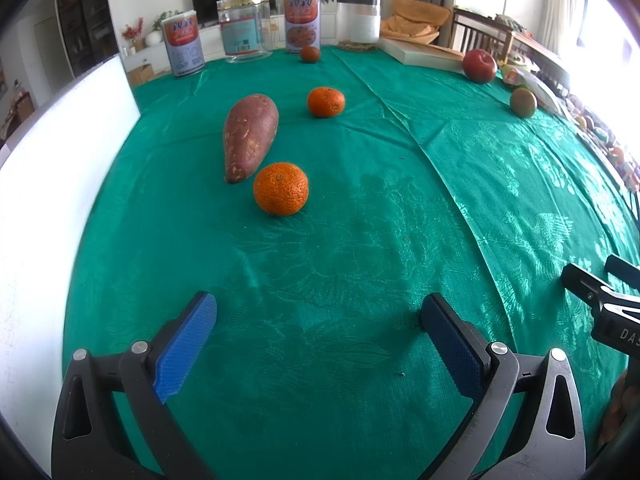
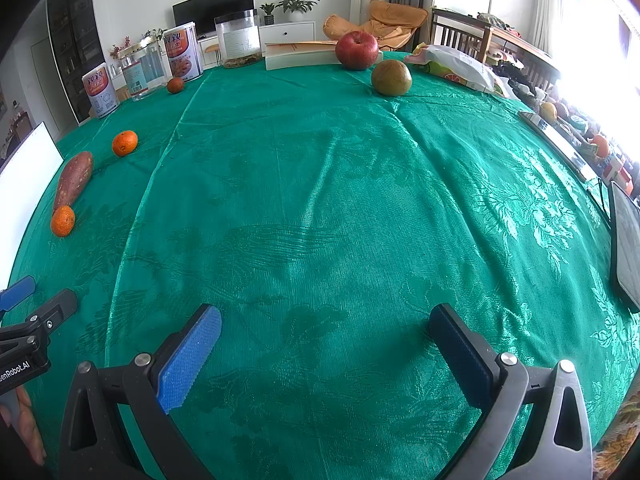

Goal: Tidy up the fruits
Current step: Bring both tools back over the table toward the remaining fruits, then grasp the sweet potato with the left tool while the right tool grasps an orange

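Note:
On the green tablecloth (image 1: 360, 240) lie a near orange (image 1: 281, 188), a sweet potato (image 1: 250, 136) touching or just behind it, a second orange (image 1: 325, 101), a small dark orange (image 1: 310, 54) far back, a red apple (image 1: 479, 65) and a greenish-brown fruit (image 1: 523, 102). My left gripper (image 1: 318, 312) is open and empty, well short of the near orange. My right gripper (image 2: 326, 322) is open and empty over bare cloth; the apple (image 2: 356, 50) and the greenish fruit (image 2: 391, 77) lie far ahead. The right gripper's tips show at the left wrist view's right edge (image 1: 596, 284).
Two tins (image 1: 184, 44) (image 1: 302, 22) and two clear jars (image 1: 245, 26) (image 1: 359, 20) stand along the far edge, beside a flat box (image 1: 424, 54). A white board (image 1: 48, 184) stands at the left. A snack bag (image 2: 456, 66) and a tablet (image 2: 624, 248) are on the right.

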Available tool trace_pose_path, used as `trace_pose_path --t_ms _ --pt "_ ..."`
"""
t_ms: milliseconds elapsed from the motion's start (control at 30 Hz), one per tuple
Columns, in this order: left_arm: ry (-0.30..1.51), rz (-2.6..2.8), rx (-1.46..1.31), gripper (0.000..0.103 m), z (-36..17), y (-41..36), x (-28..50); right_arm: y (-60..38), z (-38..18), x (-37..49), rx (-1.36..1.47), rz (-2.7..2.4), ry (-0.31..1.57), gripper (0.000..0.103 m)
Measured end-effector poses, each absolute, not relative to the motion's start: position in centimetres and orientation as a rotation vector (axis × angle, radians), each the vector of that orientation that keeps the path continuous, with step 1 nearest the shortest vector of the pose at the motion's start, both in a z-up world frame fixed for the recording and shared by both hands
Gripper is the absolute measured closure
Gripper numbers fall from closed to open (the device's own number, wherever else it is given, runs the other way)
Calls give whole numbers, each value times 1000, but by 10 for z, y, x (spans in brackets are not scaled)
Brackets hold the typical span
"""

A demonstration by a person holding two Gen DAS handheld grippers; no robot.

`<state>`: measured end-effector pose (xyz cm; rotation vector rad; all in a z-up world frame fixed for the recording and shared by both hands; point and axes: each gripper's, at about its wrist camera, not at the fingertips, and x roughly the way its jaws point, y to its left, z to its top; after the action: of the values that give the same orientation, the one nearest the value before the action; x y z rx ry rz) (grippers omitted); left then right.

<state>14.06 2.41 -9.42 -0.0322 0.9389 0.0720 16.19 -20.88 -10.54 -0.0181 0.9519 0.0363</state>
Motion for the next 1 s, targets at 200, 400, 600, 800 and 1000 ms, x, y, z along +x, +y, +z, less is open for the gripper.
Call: trace_pose_path --t_ms 200,400,600,800,1000 --pt "939 72 -32 0 -94 24 141 -209 -105 162 -18 36 952 0" --pt "939 72 -32 0 -94 24 141 -209 -105 162 -18 37 952 0" --pt "942 48 -30 1 -94 25 139 -209 -106 162 -18 37 952 0" --pt "978 -35 -160 1 -85 51 134 -209 -106 162 -18 37 952 0" --pt "917 101 -439 2 -63 102 184 -209 -105 162 -18 37 952 0"
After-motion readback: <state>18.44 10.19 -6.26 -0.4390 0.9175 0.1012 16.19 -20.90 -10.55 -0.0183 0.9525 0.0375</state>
